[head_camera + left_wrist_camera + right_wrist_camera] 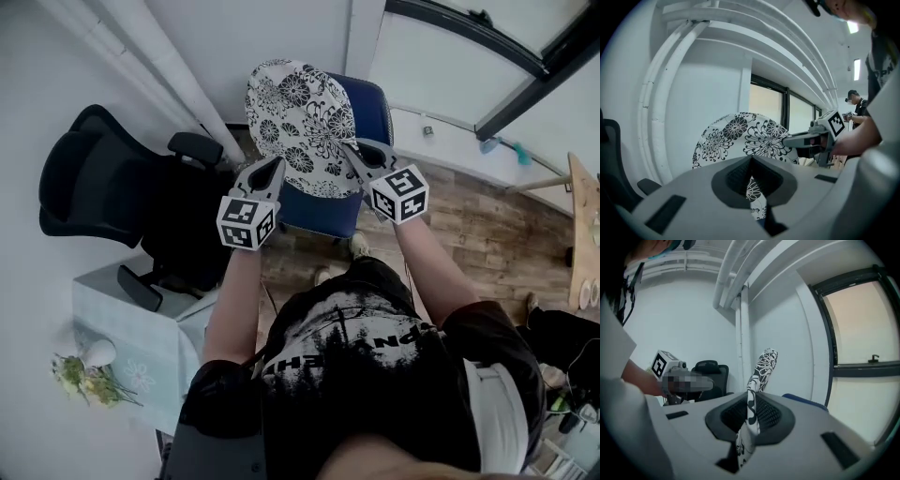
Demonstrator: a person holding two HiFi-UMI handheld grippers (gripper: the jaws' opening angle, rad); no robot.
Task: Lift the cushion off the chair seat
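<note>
Overhead, a person holds a black-and-white floral cushion (300, 112) up in front of a blue chair (377, 105), a two-jaw gripper in each hand. The left gripper (274, 169) has its jaws nearly together on the cushion's lower left edge, and a strip of the patterned fabric shows pinched between them in the left gripper view. The right gripper (354, 153) clamps the opposite edge. In the right gripper view its jaws stand narrow on the fabric, and the cushion rises edge-on from between them. The cushion stands roughly upright between the two tools, with its flowered face towards the left gripper's camera. Part of the chair's blue seat (323, 216) shows below the cushion's lower edge. A black office chair (94, 183) stands to the left, beside white pipes (178, 75) running along the wall, and a wooden floor (487, 225) spreads out to the right.
</note>
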